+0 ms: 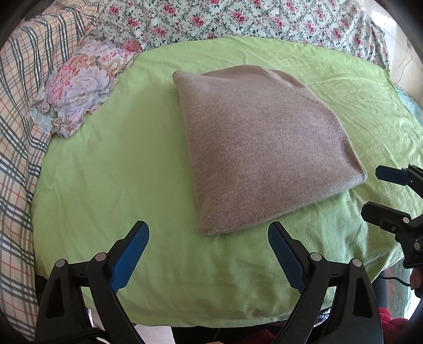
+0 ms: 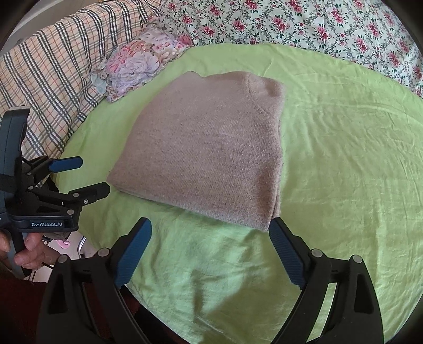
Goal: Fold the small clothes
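Observation:
A taupe knitted sweater [image 1: 259, 143] [image 2: 208, 156] lies folded into a flat rectangle on the green sheet [image 1: 119, 172] [image 2: 343, 172]. My left gripper [image 1: 208, 229] hovers open just short of the sweater's near corner, with nothing between its blue pads. My right gripper [image 2: 211, 225] also stands open at the sweater's near edge, its right fingertip [image 2: 276, 225] close to the corner, holding nothing. Each gripper shows in the other's view: the right gripper [image 1: 375, 188] at the right edge, the left gripper [image 2: 92, 176] at the left, held by a hand [image 2: 26, 254].
A floral pillow [image 1: 79, 84] [image 2: 142, 60] lies at the back left. A plaid blanket [image 1: 23, 132] [image 2: 58, 74] runs along the left side and a flowered quilt [image 1: 238, 18] [image 2: 317, 26] across the back. The green sheet's front edge [image 1: 211, 317] drops off near me.

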`<state>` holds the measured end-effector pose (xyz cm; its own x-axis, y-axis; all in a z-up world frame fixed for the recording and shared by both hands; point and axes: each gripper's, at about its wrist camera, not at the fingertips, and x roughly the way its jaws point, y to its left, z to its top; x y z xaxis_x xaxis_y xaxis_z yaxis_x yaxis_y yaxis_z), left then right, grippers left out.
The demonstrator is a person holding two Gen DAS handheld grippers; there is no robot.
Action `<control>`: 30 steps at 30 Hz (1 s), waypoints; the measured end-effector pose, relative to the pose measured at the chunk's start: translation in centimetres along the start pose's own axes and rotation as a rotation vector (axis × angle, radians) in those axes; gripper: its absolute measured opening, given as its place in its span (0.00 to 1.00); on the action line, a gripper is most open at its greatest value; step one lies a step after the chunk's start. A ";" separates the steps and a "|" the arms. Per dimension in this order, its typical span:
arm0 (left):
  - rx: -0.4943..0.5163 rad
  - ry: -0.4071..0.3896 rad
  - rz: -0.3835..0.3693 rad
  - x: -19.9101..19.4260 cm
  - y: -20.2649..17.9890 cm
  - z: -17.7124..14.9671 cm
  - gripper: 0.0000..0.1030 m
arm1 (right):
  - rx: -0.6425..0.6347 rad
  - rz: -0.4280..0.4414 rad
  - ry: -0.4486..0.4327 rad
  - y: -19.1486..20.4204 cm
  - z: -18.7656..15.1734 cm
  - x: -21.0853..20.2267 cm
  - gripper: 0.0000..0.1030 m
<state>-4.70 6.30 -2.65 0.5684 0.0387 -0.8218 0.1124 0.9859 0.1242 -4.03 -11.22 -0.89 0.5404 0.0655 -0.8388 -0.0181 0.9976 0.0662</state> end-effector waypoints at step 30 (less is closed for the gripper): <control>-0.056 -0.041 -0.013 0.9 0.2 5.3 0.94 | 0.050 0.049 -0.040 -1.5 5.9 1.8 0.94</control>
<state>0.13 5.67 -0.41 0.6005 0.0198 -0.7994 0.0754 0.9938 0.0812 1.97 -12.71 0.67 0.5729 0.1125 -0.8118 -0.0036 0.9909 0.1348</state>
